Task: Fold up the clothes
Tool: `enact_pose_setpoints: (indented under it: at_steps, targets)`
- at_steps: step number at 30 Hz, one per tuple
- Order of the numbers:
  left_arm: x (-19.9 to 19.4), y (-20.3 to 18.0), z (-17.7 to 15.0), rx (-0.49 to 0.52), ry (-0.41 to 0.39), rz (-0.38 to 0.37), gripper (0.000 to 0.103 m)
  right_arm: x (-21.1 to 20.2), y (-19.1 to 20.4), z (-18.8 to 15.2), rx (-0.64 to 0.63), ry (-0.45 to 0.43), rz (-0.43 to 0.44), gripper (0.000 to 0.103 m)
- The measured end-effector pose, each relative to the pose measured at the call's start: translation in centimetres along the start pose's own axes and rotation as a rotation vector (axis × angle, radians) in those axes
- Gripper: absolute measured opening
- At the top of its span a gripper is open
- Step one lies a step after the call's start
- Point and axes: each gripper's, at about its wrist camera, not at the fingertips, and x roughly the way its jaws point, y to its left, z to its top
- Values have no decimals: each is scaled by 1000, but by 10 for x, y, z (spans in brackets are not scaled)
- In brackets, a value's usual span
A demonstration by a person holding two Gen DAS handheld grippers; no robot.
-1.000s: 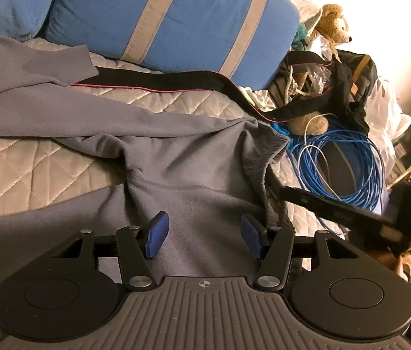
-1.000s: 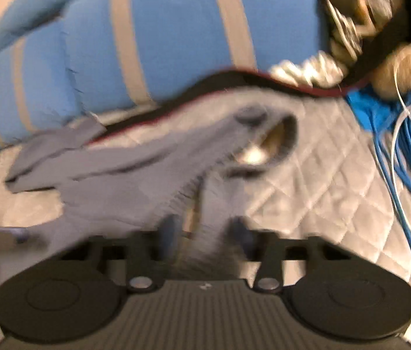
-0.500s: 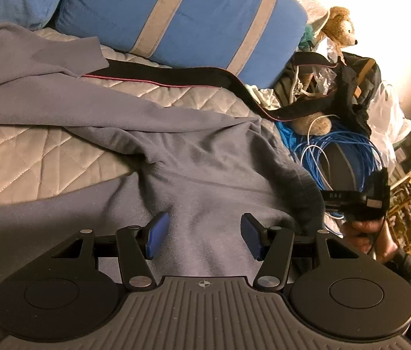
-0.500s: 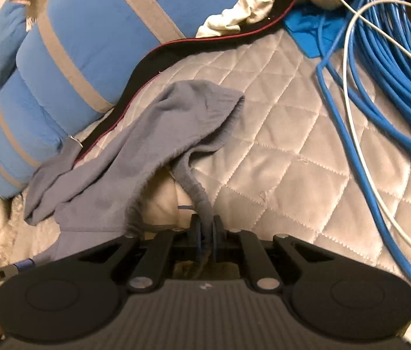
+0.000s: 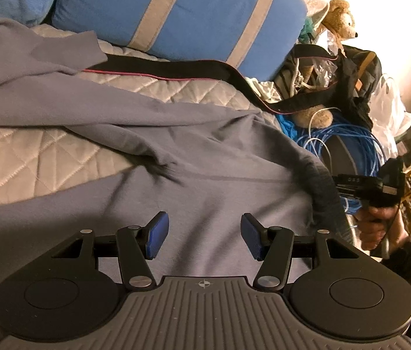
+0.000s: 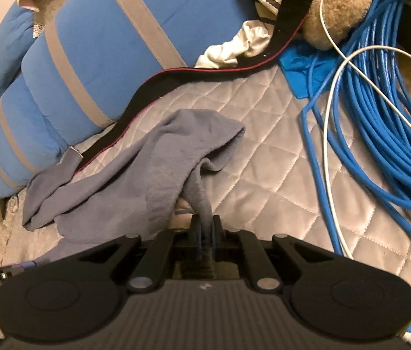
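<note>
Right wrist view shows the right gripper point(image 6: 205, 234) pinching the soft grey fleece garment point(image 6: 147, 180) on the quilted bed point(image 6: 263, 180), left gripper point(image 5: 202, 237) half open over it, so tugging might slip it free.

I see a plain grey fleece garment point(image 5: 211, 157) on a beige diamond-quilted bed cover point(image 6: 266, 157). The bright blue cushion point(image 5: 182, 14) carries grey stripes, the coiled cable point(image 6: 395, 134) is blue, and the black strap point(image 5: 164, 71) seems red-edged.
</note>
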Motion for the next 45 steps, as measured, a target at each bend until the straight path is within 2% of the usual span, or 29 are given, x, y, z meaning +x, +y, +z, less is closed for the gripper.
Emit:
enact_pose_setpoints:
  at_steps: [5, 7, 10, 14, 17, 18, 19, 20, 23, 26, 28, 40, 41, 42, 45]
  targets:
    - [4, 17, 14, 34, -74, 65, 53, 1, -1, -1, 8, -4, -1, 7]
    - [11, 24, 24, 16, -86, 58, 53, 2, -1, 0, 11, -4, -1, 7]
    - [27, 24, 32, 14, -68, 6, 53, 3, -3, 0, 25, -6, 4, 7]
    - [52, 12, 35, 63, -35, 48, 53, 5, -6, 1, 38, -5, 11, 7]
    - [69, 7, 38, 61, -10, 37, 52, 5, -7, 1, 42, -5, 15, 7]
    - [73, 6, 39, 60, -11, 40, 48, 5, -8, 1, 42, -4, 15, 7]
    - [76, 6, 40, 58, -17, 57, 19, 6, -8, 1, 41, -4, 17, 7]
    - [78, 7, 42, 52, -18, 73, 3, 6, -8, 0, 39, -4, 17, 6]
    - [79, 11, 47, 38, -7, 119, 3, 6, -10, 1, 40, -7, 19, 6]
    - [75, 6, 47, 111, -17, 190, 3, 7, -11, 1, 38, -6, 18, 6]
    - [72, 7, 47, 118, -23, 221, 3, 8, -12, 1, 47, -6, 19, 6]
    - [68, 14, 51, 106, -30, 278, 3, 16, -21, -1, 79, 0, 29, 7]
    - [68, 15, 51, 106, -31, 288, 3, 18, -24, -1, 97, 1, 37, 10]
    - [67, 16, 51, 101, -31, 289, 4, 19, -27, -2, 115, 1, 46, 25]
    - [66, 19, 51, 77, -31, 266, 4, 10, -38, -2, 164, -43, 63, 53]
